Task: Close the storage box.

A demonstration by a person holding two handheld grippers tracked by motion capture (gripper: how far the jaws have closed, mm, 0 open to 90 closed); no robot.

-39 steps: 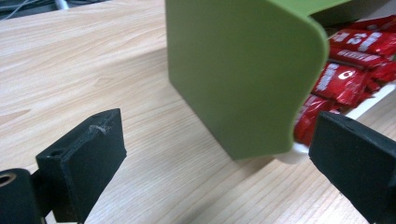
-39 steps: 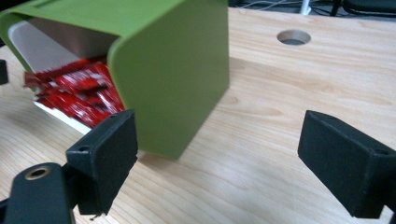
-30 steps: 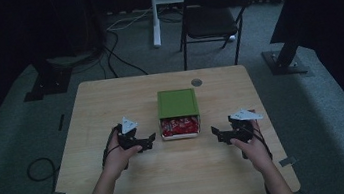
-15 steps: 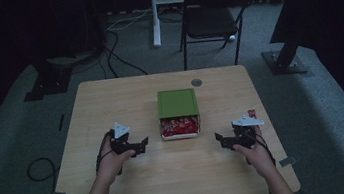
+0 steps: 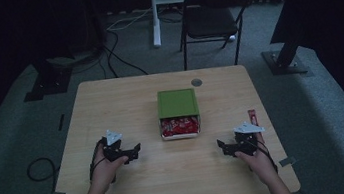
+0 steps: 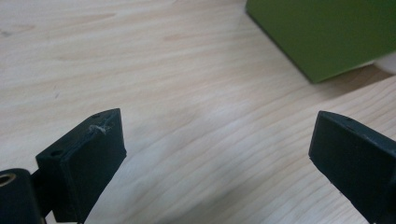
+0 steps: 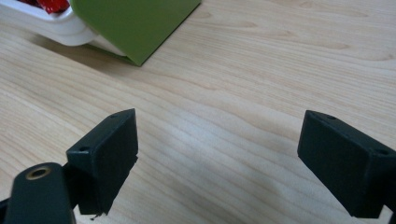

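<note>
While both stand empty, box (image 5: 177, 113) between left gripper (image 5: 134, 151) and right gripper (image 5: 223, 146)

- The green lid (image 5: 176, 102) hides the far part of the white tray (image 5: 180, 134); the red packets (image 5: 180, 125) are too small to tell apart
- In the left gripper view the lid (image 6: 327, 32) is cut off by the top and right edges
- In the right gripper view the tray (image 7: 51, 25) runs off the top-left corner
- A red strip (image 5: 253, 116) near the right tool (image 5: 225, 148) is too small to identify
</note>
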